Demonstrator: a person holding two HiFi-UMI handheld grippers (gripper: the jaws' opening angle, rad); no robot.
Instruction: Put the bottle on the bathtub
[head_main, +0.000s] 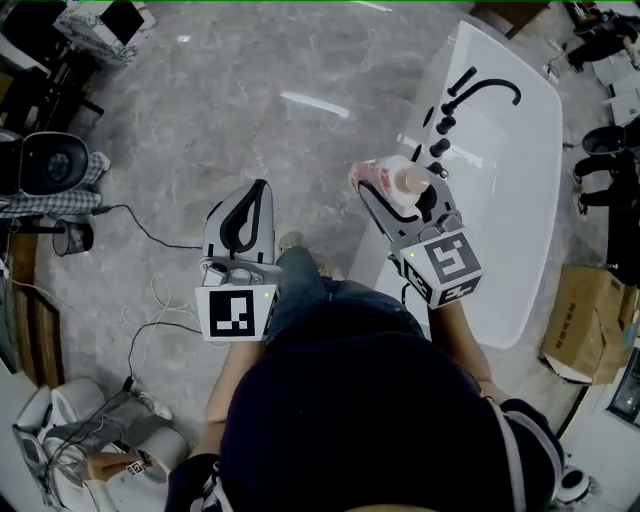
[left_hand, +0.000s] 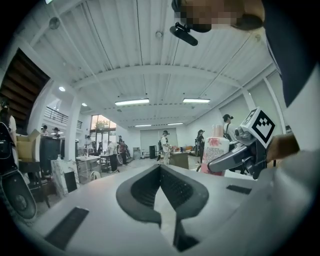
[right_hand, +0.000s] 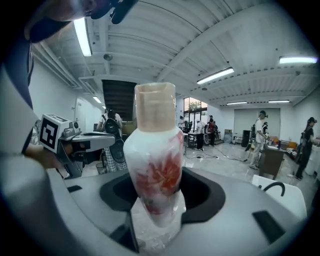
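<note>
Between the pads of the right tool (right_hand: 158, 202): one bottle (right_hand: 155, 160), pinched at its narrow lower end, body and cap standing clear beyond the tips.

- Right tool: jaws stand wide and press on the bottle from both sides.
- Bottle: white, rounded body with a red flower print and a pale, peach-coloured cap. Held in the air, touching nothing but the pads; not yet on the bathtub.
- Handling, as judged: plastic, probably light and fairly stiff. The wall looks smooth and curved, so likely slippery. The taper at the held end could let it slide out of the pads, and most of the bottle sits beyond the pinch, so it may tip. A hold at the broad waist would be surer. Not fragile by the look of it.
- Left tool (head_main: 259, 194): beside the right tool, well apart from the bottle. Tips pressed together with nothing between them.
- Bathtub (head_main: 515, 190): white, on the floor just beyond the right tool on its outer side. The broad rim serves as the surface for setting down.
- Faucet (head_main: 487, 90): black, on the tub's rim ahead of the right tool, with small black knobs beside it.
</note>
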